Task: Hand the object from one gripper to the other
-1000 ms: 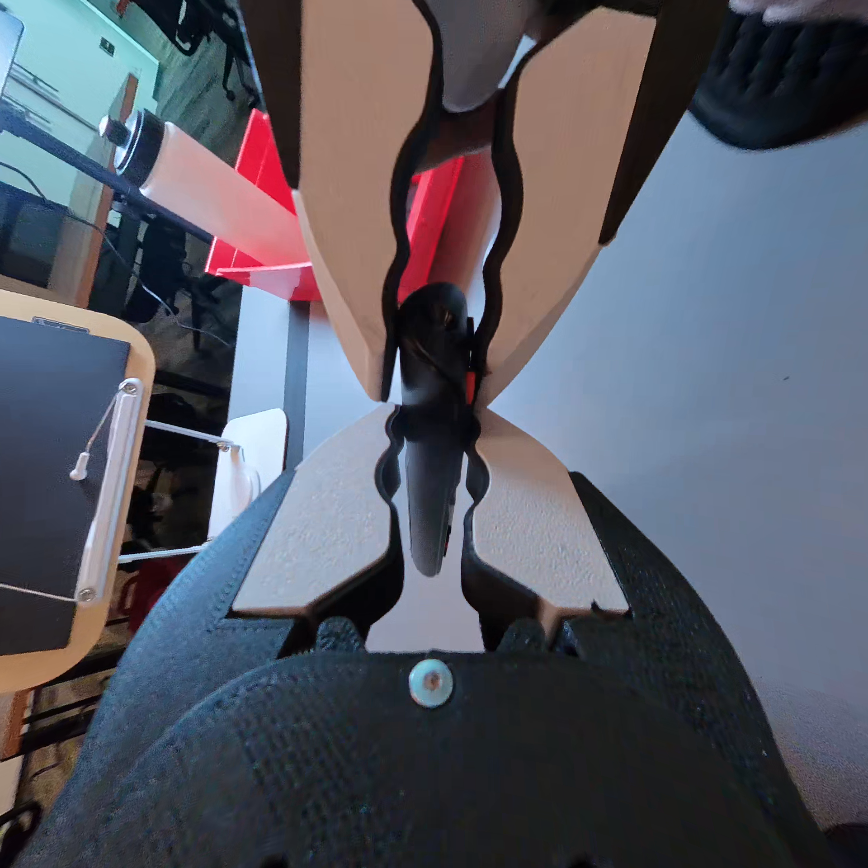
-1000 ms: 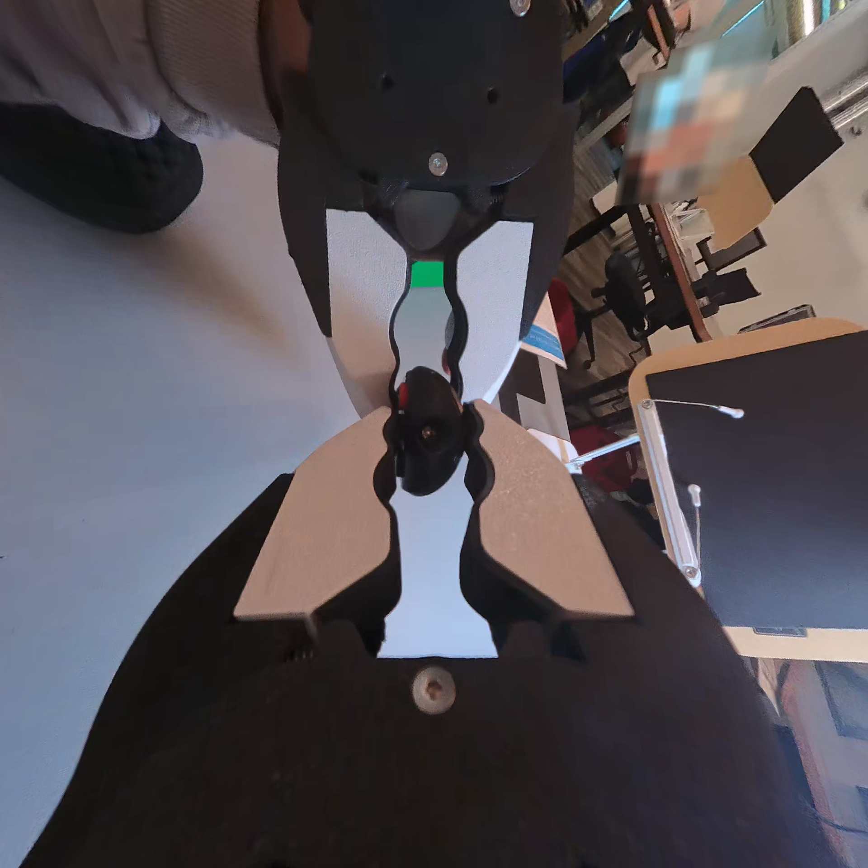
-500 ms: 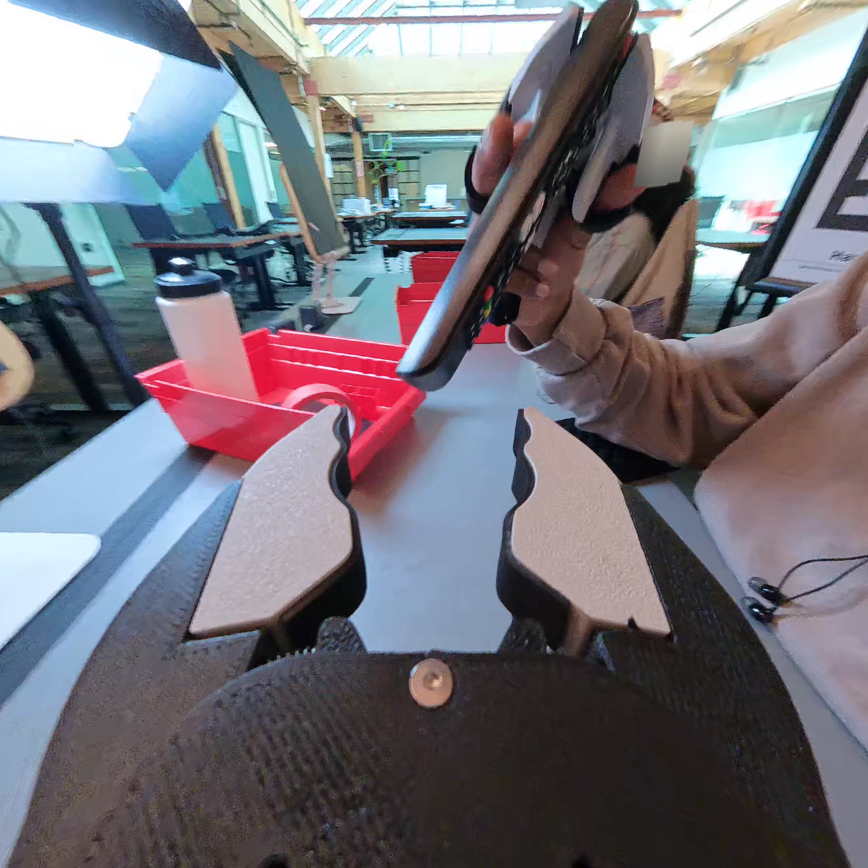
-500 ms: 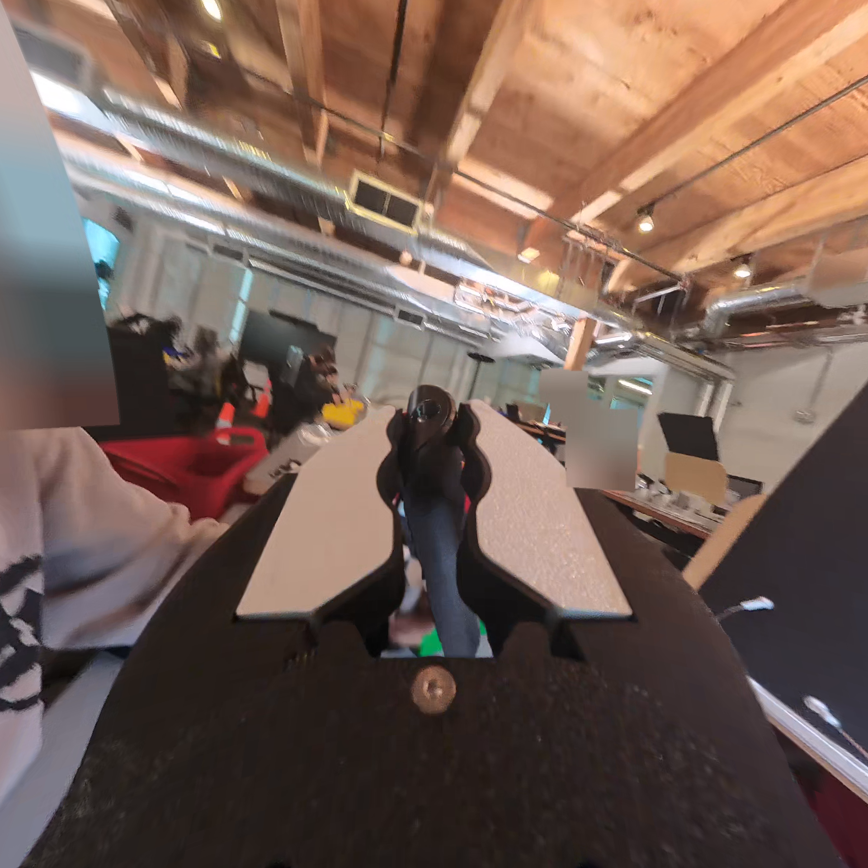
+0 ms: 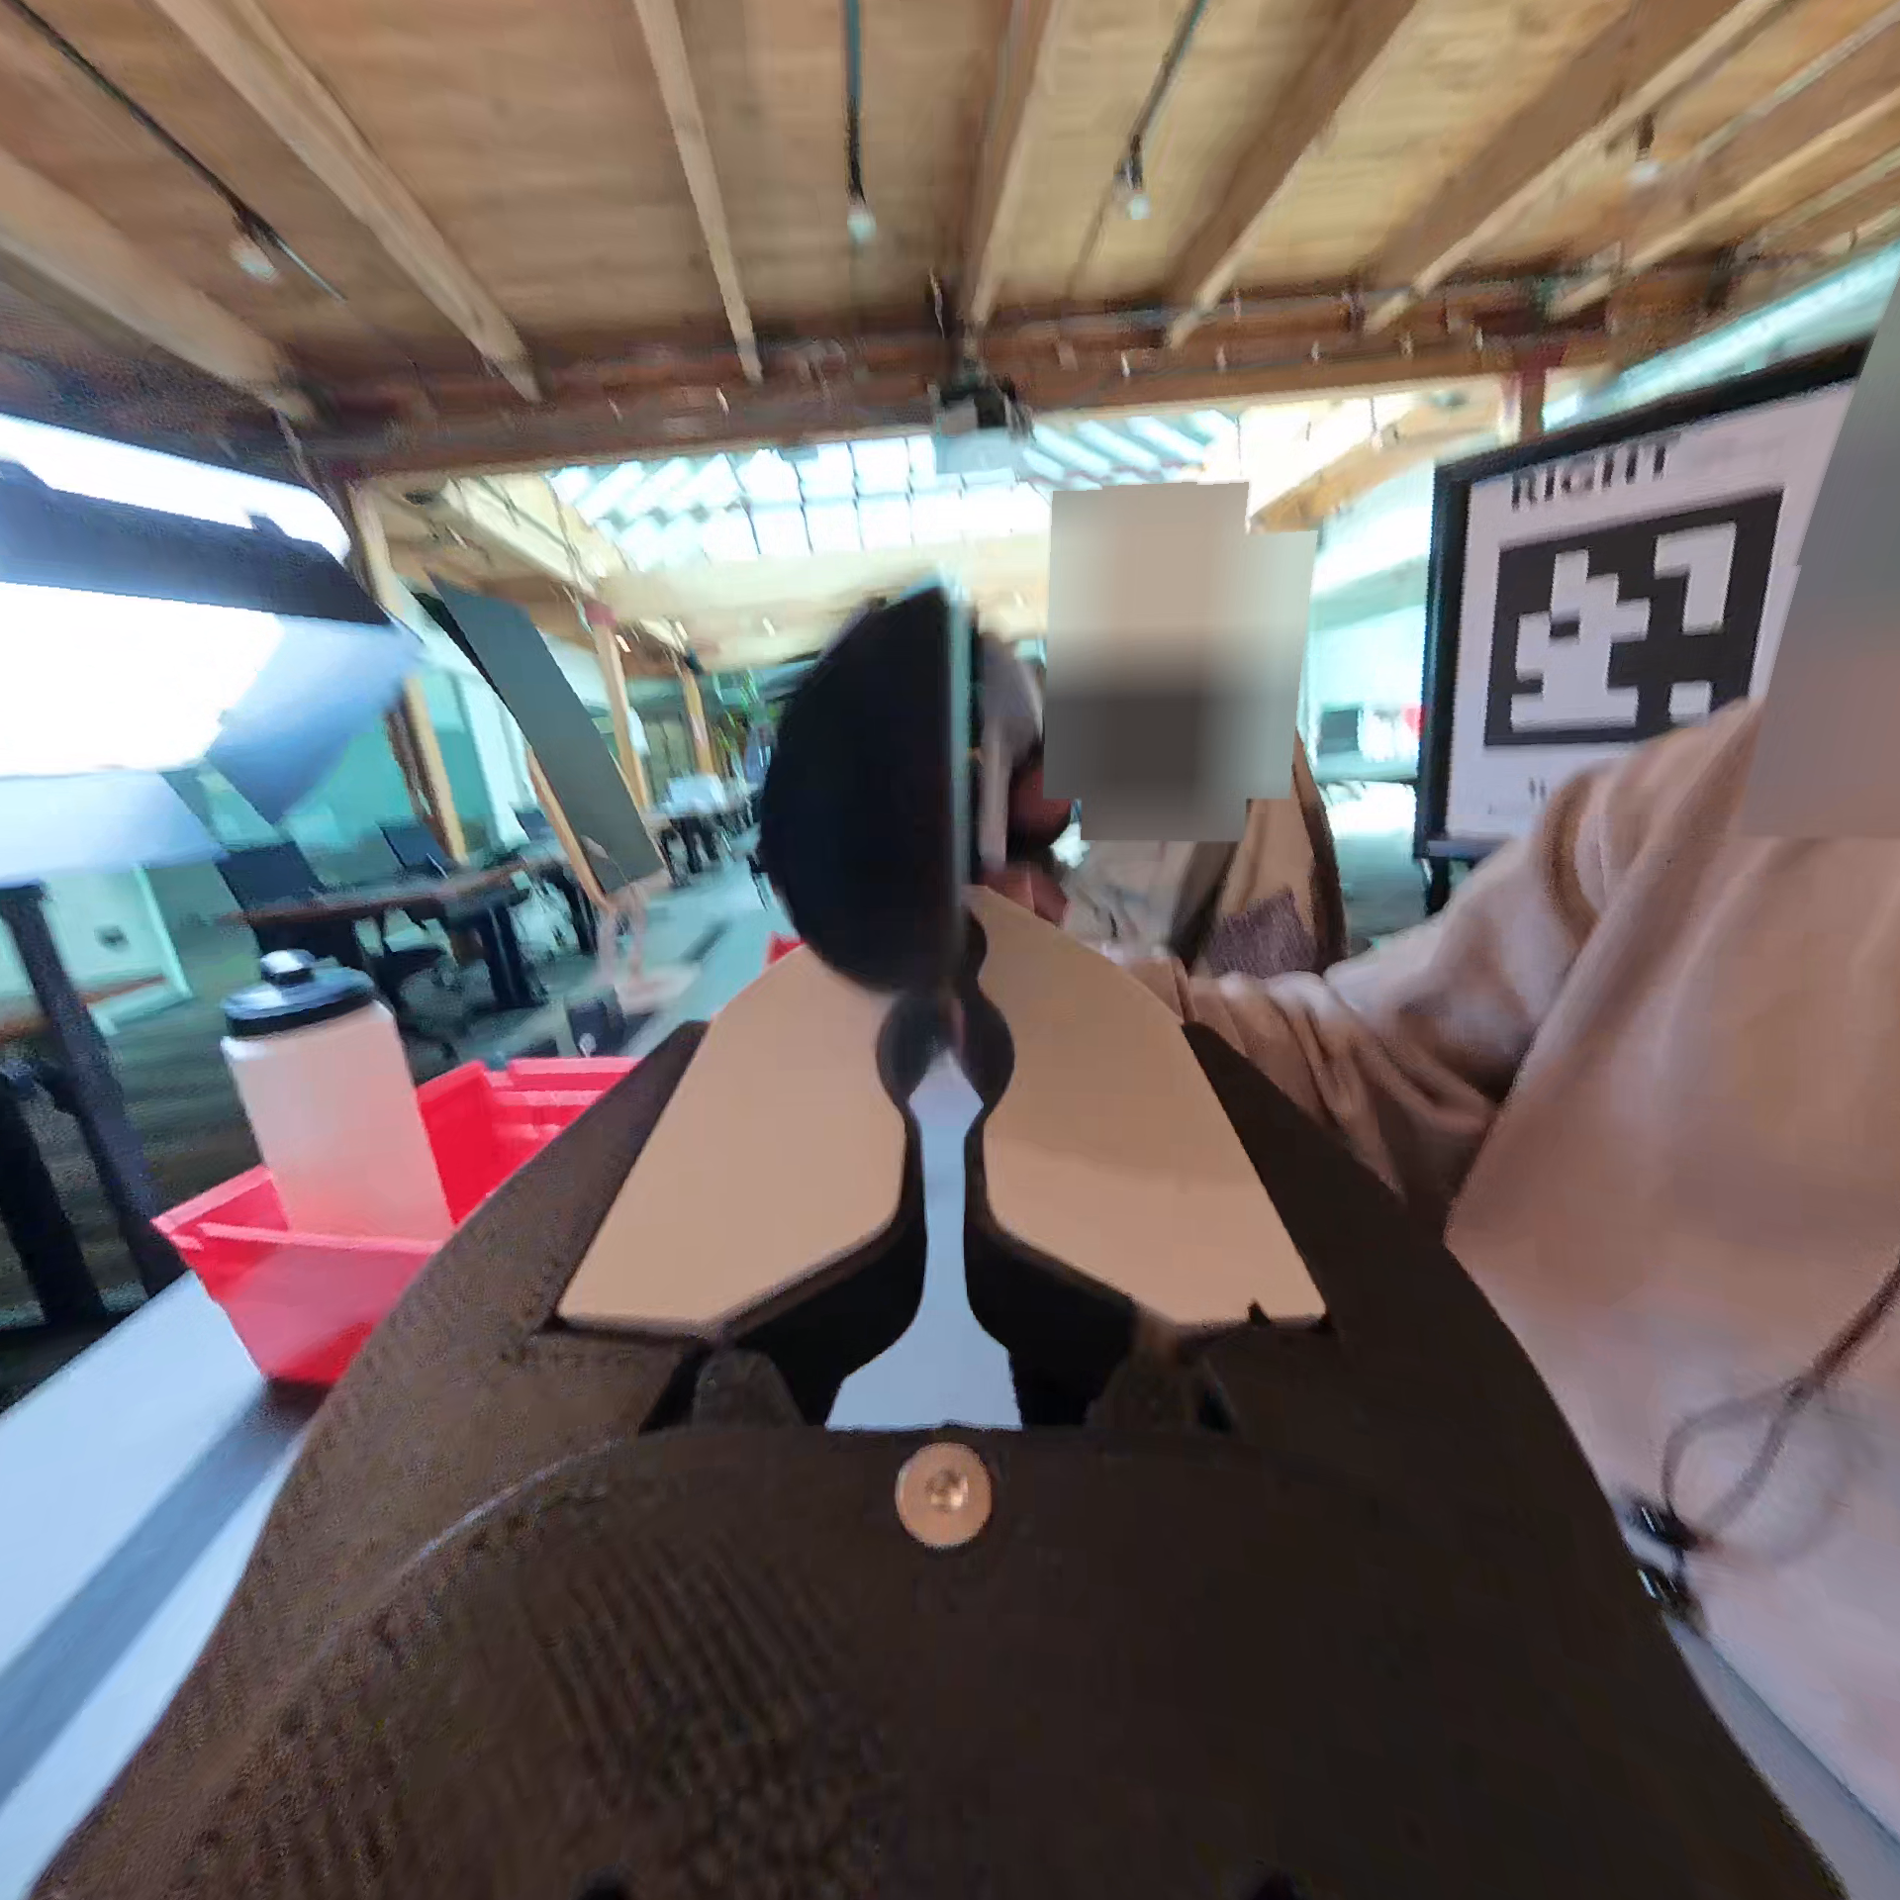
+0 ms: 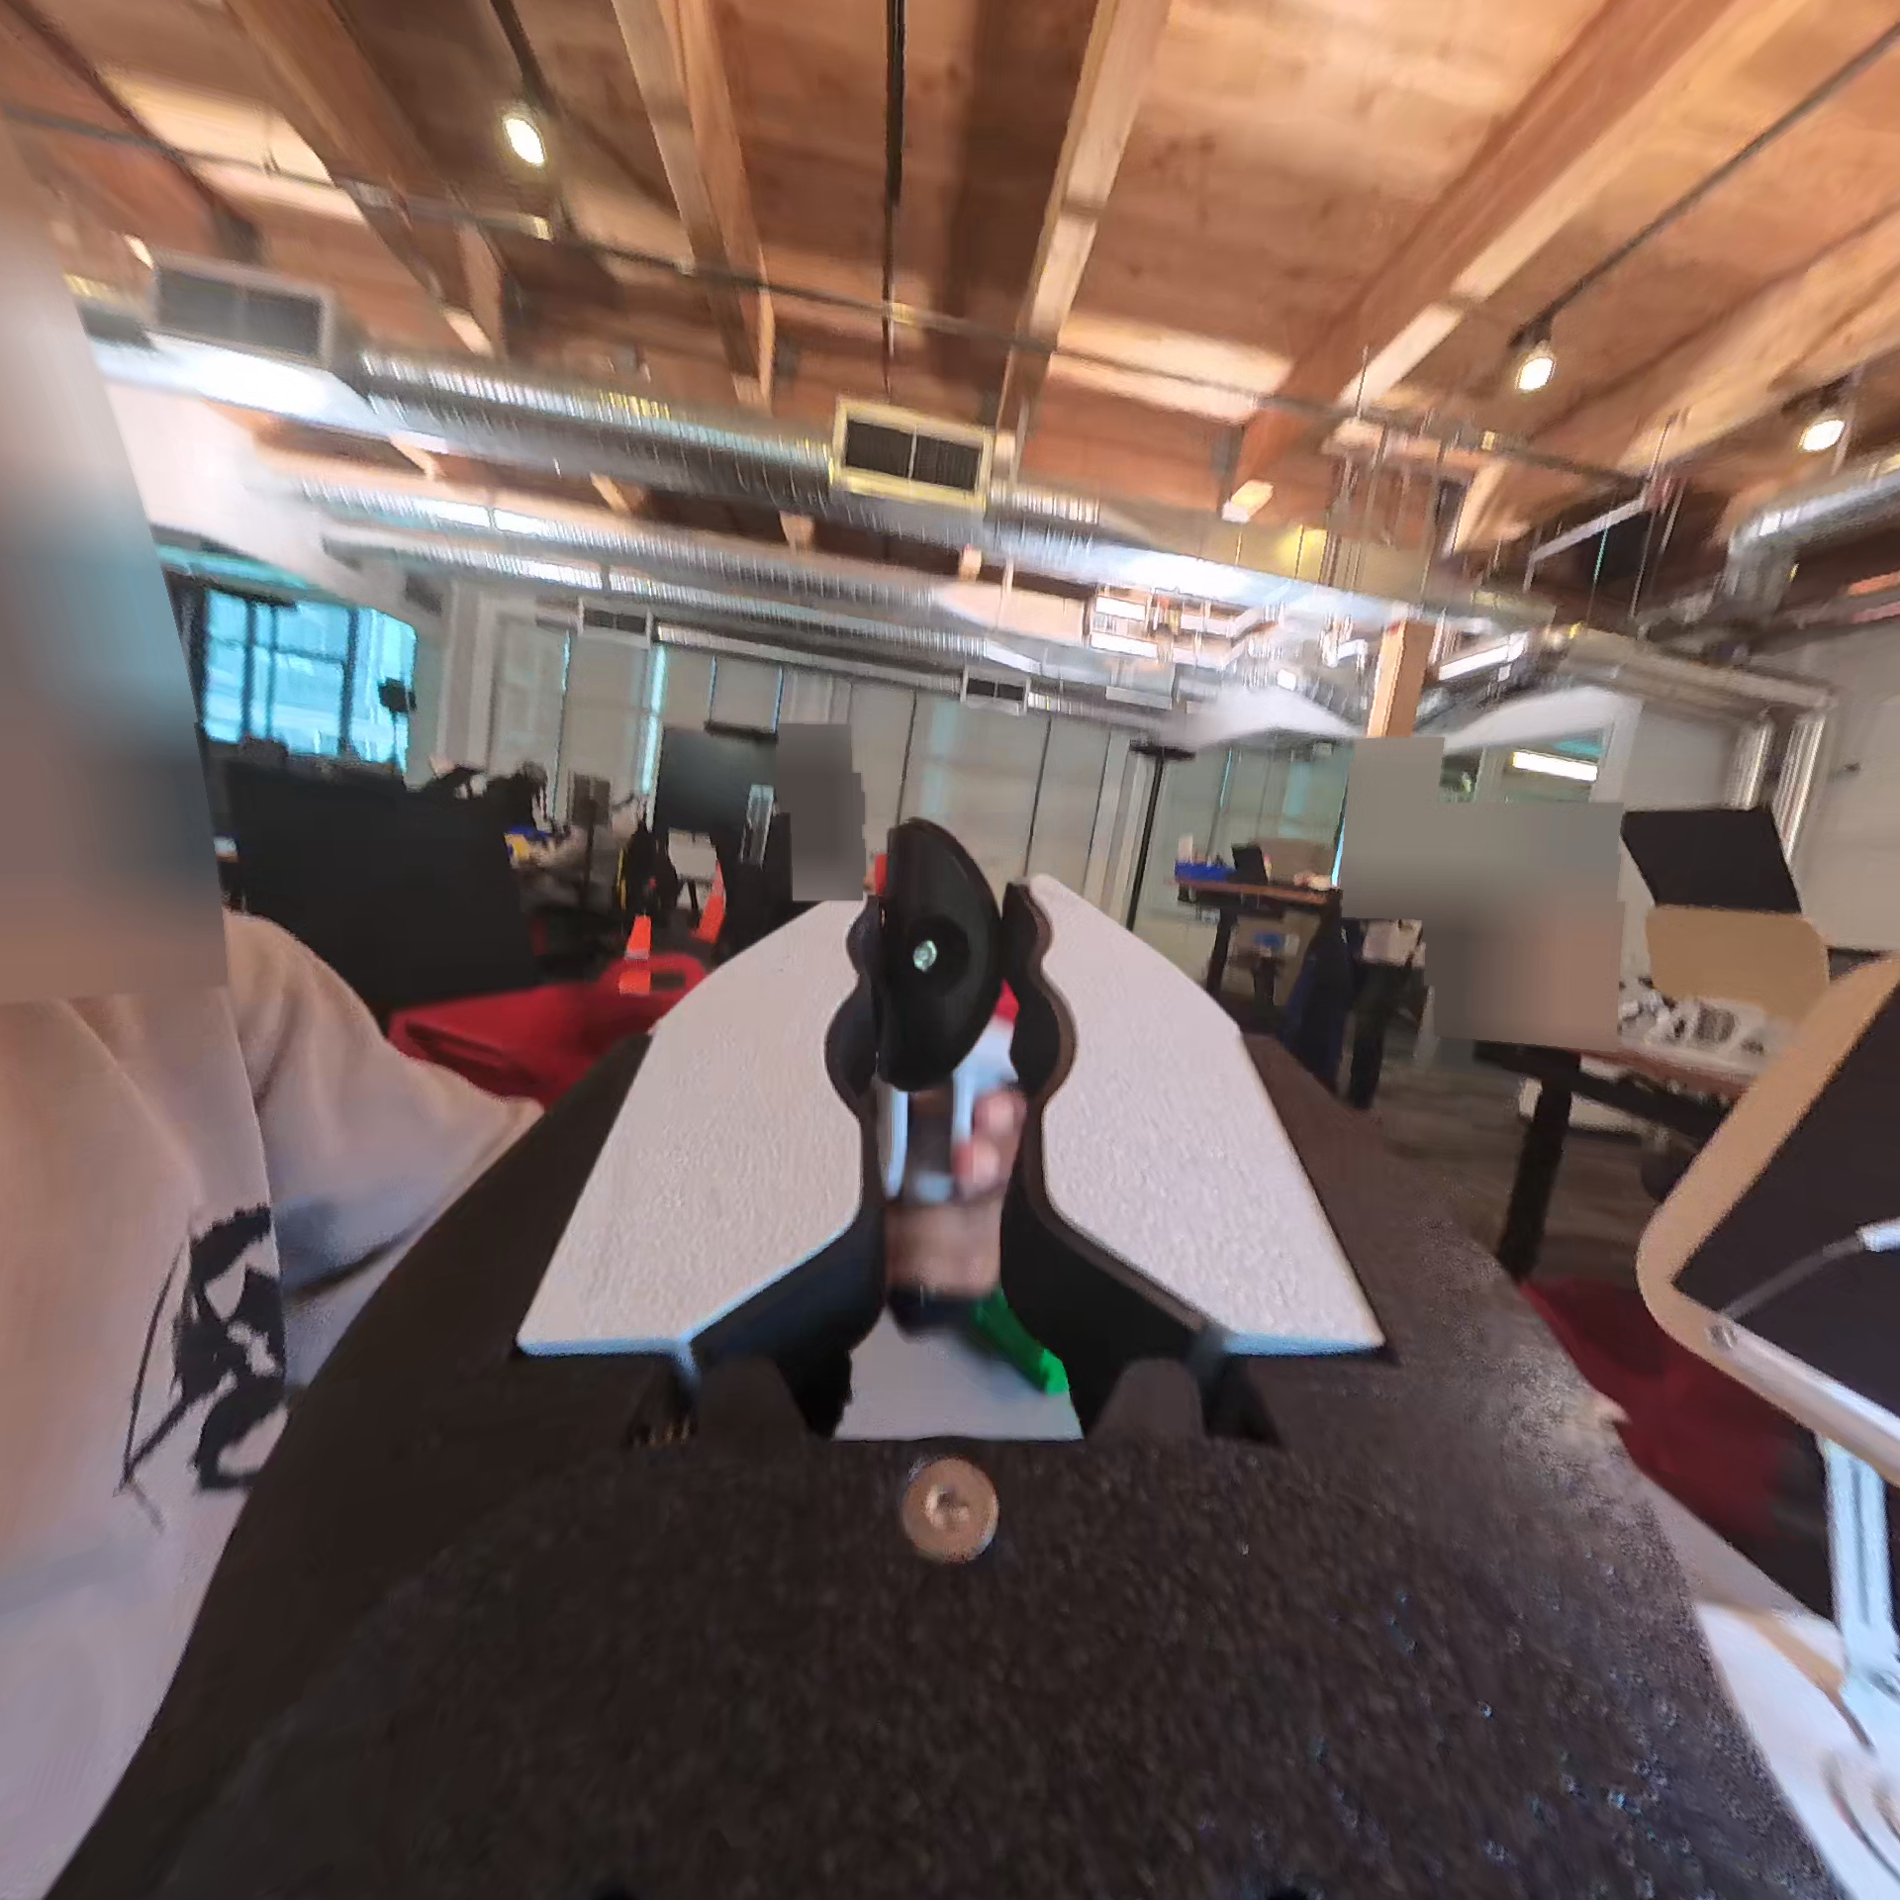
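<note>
Pinching the lower end of a black object (image 5: 859,792), the left tongs (image 5: 951,987) fill the near part of the left wrist view, their pale pads drawn almost together with only a thin slit between them. Motion blur softens the contact, but the object's narrow end sits right in the tips and the rest rises upright above them. Just behind the object, a hand and a beige sleeve (image 5: 1645,1028) reach in from the right. Left of the tongs, a red bin (image 5: 308,1285) rests on the grey tabletop (image 5: 103,1439), with a white bottle (image 5: 329,1110) with a black cap standing in it. Farther off stands a board with a black-and-white block pattern (image 5: 1635,637), under a wooden beam ceiling (image 5: 925,154).

From the right wrist view, the right tongs (image 6: 936,925) clamp the same black object (image 6: 930,977) between their tips, with its rounded end poking above them. Through the gap nearer the camera, a hand (image 6: 972,1162) and a green part (image 6: 1018,1342) show, blurred. A beige sleeve (image 6: 154,1182) lies to the left, a red bin (image 6: 535,1028) sits beyond it, and a wood-rimmed black board (image 6: 1810,1162) leans at the right edge.
</note>
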`<state>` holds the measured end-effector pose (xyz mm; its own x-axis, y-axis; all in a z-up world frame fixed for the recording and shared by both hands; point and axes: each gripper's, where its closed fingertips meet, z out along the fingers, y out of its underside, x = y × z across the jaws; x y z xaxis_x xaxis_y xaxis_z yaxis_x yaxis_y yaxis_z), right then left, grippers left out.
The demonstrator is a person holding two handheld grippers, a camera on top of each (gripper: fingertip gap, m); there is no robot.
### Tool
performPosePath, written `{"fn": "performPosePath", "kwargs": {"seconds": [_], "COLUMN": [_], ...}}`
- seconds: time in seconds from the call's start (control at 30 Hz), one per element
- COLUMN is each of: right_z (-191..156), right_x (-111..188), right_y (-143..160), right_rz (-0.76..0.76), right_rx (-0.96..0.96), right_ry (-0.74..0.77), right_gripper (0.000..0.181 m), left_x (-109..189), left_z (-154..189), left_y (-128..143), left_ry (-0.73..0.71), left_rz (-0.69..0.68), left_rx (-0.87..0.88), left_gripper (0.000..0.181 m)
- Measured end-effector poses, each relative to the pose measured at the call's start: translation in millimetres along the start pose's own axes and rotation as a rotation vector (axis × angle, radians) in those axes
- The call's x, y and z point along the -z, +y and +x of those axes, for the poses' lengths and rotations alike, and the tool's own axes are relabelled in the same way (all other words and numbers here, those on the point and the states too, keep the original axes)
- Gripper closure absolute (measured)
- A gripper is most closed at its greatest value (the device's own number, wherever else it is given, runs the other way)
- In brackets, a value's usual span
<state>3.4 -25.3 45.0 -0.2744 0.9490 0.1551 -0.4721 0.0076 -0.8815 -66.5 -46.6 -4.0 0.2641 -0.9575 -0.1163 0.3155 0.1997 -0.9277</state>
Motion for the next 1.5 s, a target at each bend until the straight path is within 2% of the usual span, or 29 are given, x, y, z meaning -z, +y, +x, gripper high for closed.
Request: {"fn": "performPosePath", "kwargs": {"seconds": [0.07,0.1,0.17,0.23,0.27,0.33,0.4,0.47,0.5,0.67,0.8,0.93,1.03,1.13,1.2,1.23,1.33,1.37,1.43,1.5], "right_z": [8.8,12.9,18.8,18.5,14.9,13.4,9.8,8.3,8.3,7.6,4.0,4.2,3.3,-1.3,-6.7,-8.4,-0.8,6.0,24.8,44.4], "right_x": [4.9,5.7,5.3,5.1,4.5,2.2,-1.6,-3.4,-3.0,-3.2,-4.5,-2.9,-3.2,-5.7,-7.8,-8.5,-2.4,1.7,15.2,32.4], "right_y": [12.8,13.4,20.8,26.3,26.0,25.5,35.2,40.3,39.2,37.4,36.2,29.7,29.3,24.8,19.3,16.6,-0.7,-3.2,-1.2,11.7], "right_rz": [-0.035,-0.01,-0.007,0.002,0.02,0.045,-0.005,-0.04,-0.043,-0.033,-0.047,-0.026,-0.035,0.0,0.049,0.069,0.115,0.089,-0.021,-0.217], "right_rx": [-0.016,-0.043,-0.073,-0.094,-0.133,-0.17,-0.142,-0.115,-0.126,-0.129,-0.1,-0.11,-0.099,-0.119,-0.154,-0.17,-0.195,-0.169,-0.038,0.124], "right_ry": [0.011,0.022,0.039,0.025,-0.01,-0.022,-0.025,-0.022,-0.028,-0.037,-0.039,-0.042,-0.044,-0.067,-0.099,-0.11,-0.082,-0.042,0.079,0.198], "right_gripper": [0.159,0.159,0.159,0.159,0.159,0.159,0.16,0.16,0.159,0.16,0.161,0.164,0.165,0.164,0.165,0.164,0.165,0.165,0.177,0.168], "left_x": [9.6,11.0,10.2,7.0,5.5,2.7,0.9,4.5,6.6,9.8,14.5,16.3,12.2,0.0,-8.6,-11.0,-8.6,-3.7,12.0,32.4], "left_z": [-5.7,-7.7,-11.2,-19.5,-26.3,-32.1,-29.6,-26.1,-27.0,-19.2,-20.1,-23.4,-29.4,-30.0,-27.7,-24.2,-18.3,-20.1,-32.0,-43.5], "left_y": [-20.8,-19.8,-14.3,-11.6,-8.6,4.2,9.2,0.1,-0.4,4.0,14.6,71.0,110.5,124.2,122.0,118.3,95.6,87.5,74.7,68.5], "left_ry": [-0.034,-0.049,-0.087,-0.145,-0.182,-0.191,-0.15,-0.133,-0.145,-0.131,-0.084,-0.044,-0.062,-0.095,-0.116,-0.11,-0.095,-0.097,-0.151,-0.207], "left_rz": [0.064,0.03,-0.027,-0.027,-0.028,-0.06,-0.039,0.03,0.013,-0.182,-0.234,-0.396,-0.449,-0.398,-0.369,-0.366,-0.406,-0.437,-0.523,-0.644], "left_rx": [-0.012,-0.023,-0.042,-0.021,0.006,0.079,0.141,0.106,0.079,-0.062,0.037,0.091,0.114,0.09,0.016,-0.047,-0.179,-0.175,-0.208,-0.241], "left_gripper": [0.181,0.178,0.16,0.152,0.143,0.133,0.121,0.15,0.169,0.172,0.127,0.104,0.107,0.111,0.125,0.149,0.157,0.157,0.157,0.157]}}
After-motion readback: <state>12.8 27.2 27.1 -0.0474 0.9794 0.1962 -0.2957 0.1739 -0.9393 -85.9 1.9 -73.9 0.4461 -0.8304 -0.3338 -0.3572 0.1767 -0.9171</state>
